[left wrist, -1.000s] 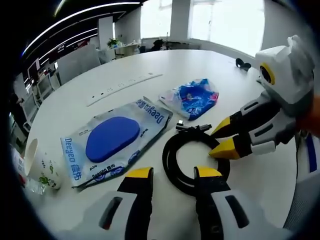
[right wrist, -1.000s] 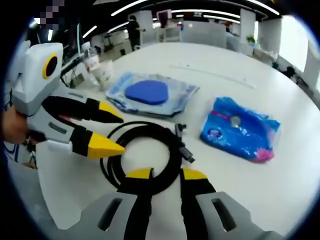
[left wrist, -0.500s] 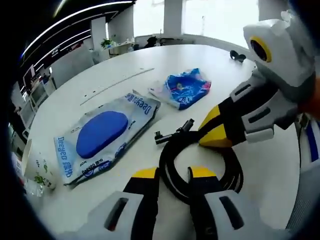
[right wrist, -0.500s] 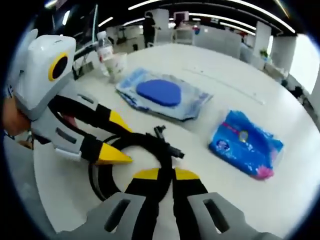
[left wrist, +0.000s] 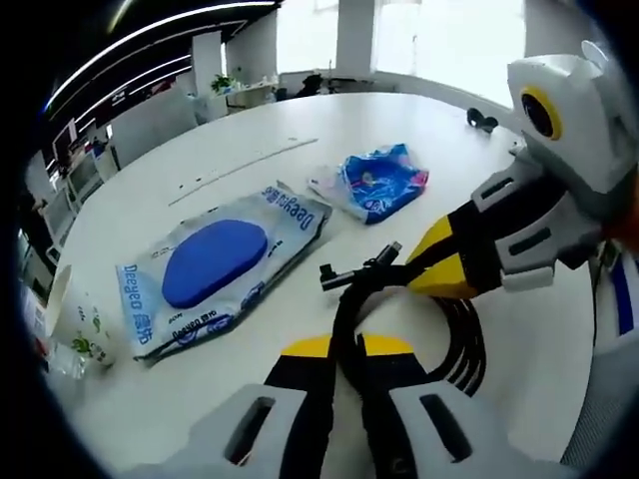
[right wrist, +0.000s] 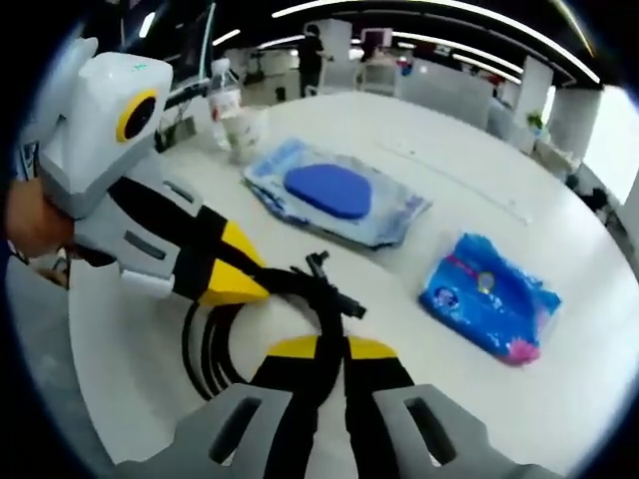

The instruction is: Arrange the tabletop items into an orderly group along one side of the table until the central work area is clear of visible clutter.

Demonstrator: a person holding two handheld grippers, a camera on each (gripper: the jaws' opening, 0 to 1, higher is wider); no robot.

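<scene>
Black coiled cable (left wrist: 399, 299) on my white desk (left wrist: 200, 160), both ends pinched: left claw (left wrist: 344, 346) clamped on its near loop, right claw (right wrist: 331, 348) clamped on it too. Beyond: wet-wipes pack (left wrist: 215, 264), blue snack bag (left wrist: 379, 180), paper cup (left wrist: 78, 324) at desk edge.

Sitting on the table (left wrist: 200, 130) — one black cable (left wrist: 454, 334), two packets: wipes (left wrist: 215, 264), blue pouch (left wrist: 377, 180) — plus one paper cup (left wrist: 80, 324).
</scene>
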